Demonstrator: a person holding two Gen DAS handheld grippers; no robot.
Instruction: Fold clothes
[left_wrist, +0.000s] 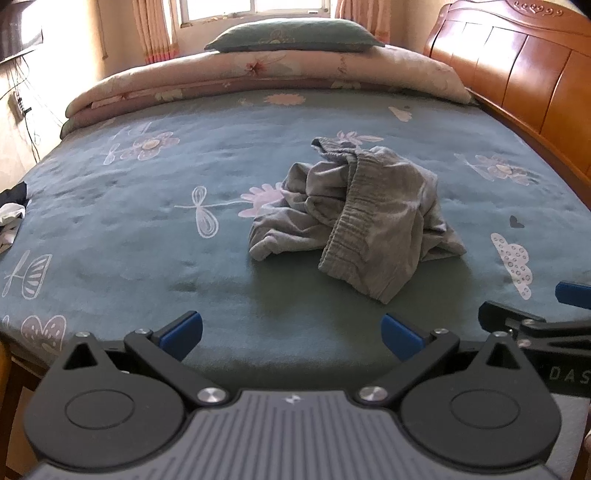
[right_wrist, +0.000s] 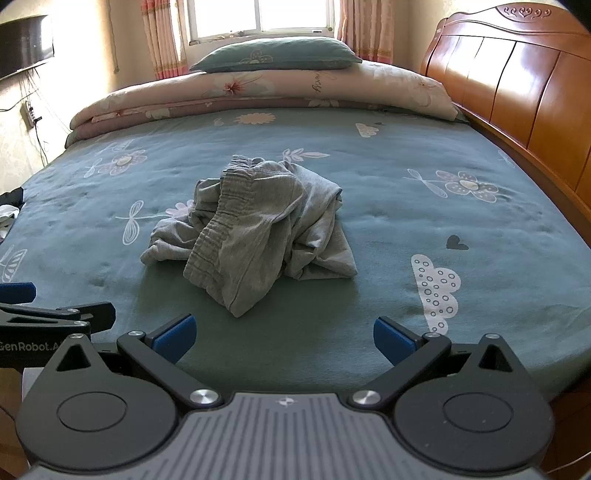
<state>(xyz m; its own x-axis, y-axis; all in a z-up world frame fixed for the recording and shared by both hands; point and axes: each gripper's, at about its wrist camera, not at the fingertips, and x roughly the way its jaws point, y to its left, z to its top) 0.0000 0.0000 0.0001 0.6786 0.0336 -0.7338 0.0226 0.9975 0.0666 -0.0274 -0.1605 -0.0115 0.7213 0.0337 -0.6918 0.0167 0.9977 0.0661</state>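
Blue-padded jaws on the left gripper (left_wrist: 291, 334) are spread wide with nothing between them, just hanging over the near edge of the bed. Same deal with the right gripper (right_wrist: 282, 338) beside it, gaping and empty. A bit further out, a crumpled pair of grey shorts (left_wrist: 364, 214) sits bunched mid-bed on the teal flower-print sheet (left_wrist: 147, 221), ribbed waistband flopped toward the grippers. Way back there's a folded pink quilt (left_wrist: 258, 77) with a green pillow (left_wrist: 295, 35) on top, wooden headboard (left_wrist: 517, 74) off to the right.
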